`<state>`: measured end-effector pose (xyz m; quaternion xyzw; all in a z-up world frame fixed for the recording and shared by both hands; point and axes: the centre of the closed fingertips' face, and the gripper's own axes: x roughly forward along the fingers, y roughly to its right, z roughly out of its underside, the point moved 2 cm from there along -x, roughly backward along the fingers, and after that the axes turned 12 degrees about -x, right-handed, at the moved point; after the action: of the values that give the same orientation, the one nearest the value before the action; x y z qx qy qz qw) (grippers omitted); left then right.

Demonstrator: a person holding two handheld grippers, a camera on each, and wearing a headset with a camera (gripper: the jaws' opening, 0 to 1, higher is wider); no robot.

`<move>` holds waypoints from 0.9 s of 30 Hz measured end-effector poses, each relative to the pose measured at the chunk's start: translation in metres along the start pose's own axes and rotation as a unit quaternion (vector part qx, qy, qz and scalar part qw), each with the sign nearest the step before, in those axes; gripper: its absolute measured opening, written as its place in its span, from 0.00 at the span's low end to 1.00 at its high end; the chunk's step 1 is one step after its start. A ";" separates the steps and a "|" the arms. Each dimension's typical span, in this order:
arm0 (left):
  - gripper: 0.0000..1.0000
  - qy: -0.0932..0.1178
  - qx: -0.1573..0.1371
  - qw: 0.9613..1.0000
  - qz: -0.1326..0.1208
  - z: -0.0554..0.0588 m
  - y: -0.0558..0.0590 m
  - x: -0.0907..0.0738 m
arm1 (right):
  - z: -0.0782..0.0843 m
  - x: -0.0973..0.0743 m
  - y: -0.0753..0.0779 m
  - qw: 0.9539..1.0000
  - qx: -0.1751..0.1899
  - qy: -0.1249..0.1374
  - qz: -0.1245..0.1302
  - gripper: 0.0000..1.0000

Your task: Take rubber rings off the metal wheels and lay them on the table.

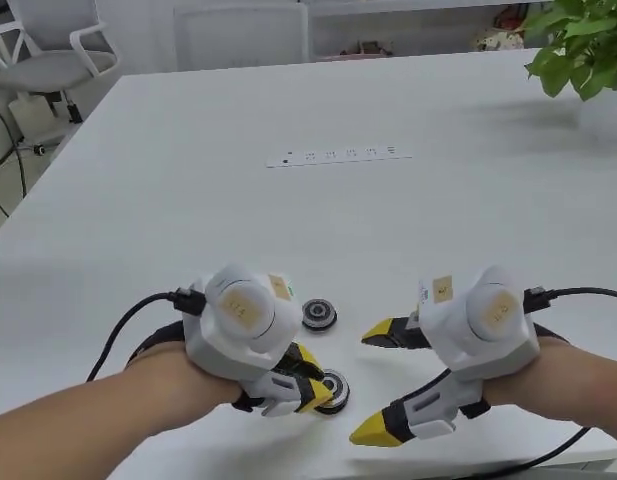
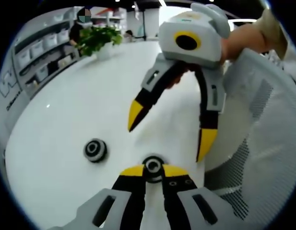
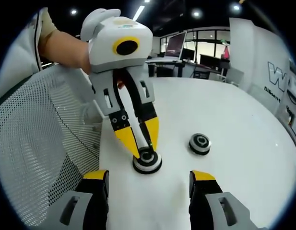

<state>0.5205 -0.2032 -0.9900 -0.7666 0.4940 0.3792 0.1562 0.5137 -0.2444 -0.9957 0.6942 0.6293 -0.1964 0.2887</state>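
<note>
Left hand-held gripper (image 2: 153,171) pinches near wheel (image 2: 152,163).
Right hand-held gripper (image 2: 166,143) spread just beyond it; second wheel (image 2: 95,149) apart on counter (image 2: 66,110).

On the surface (image 1: 288,220), the near wheel (image 1: 335,388) sits between the tips of the left claw (image 1: 310,378), with the right claw (image 1: 371,384) just to its right. The far wheel (image 1: 319,314) lies just beyond the left claw, apart from the near wheel. A plant (image 1: 580,45) stands well behind the right claw.
</note>
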 end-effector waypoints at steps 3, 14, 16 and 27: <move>0.14 0.001 0.002 1.000 -0.003 0.000 0.000 0.000 | 0.000 0.001 0.000 1.000 -0.001 -0.001 -0.001 0.66; 0.17 -0.004 0.014 1.000 -0.005 0.003 0.001 0.002 | 0.001 0.003 -0.001 1.000 -0.001 -0.001 -0.007 0.66; 0.17 -0.004 0.013 1.000 -0.006 0.003 0.000 0.002 | 0.001 0.004 -0.001 1.000 -0.002 -0.001 -0.008 0.66; 0.14 0.007 0.010 1.000 -0.013 0.003 0.000 0.002 | 0.003 0.010 0.000 1.000 0.022 0.014 -0.013 0.61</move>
<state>0.5200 -0.2027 -0.9936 -0.7738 0.4889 0.3670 0.1658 0.5157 -0.2392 -1.0041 0.6947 0.6378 -0.2041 0.2624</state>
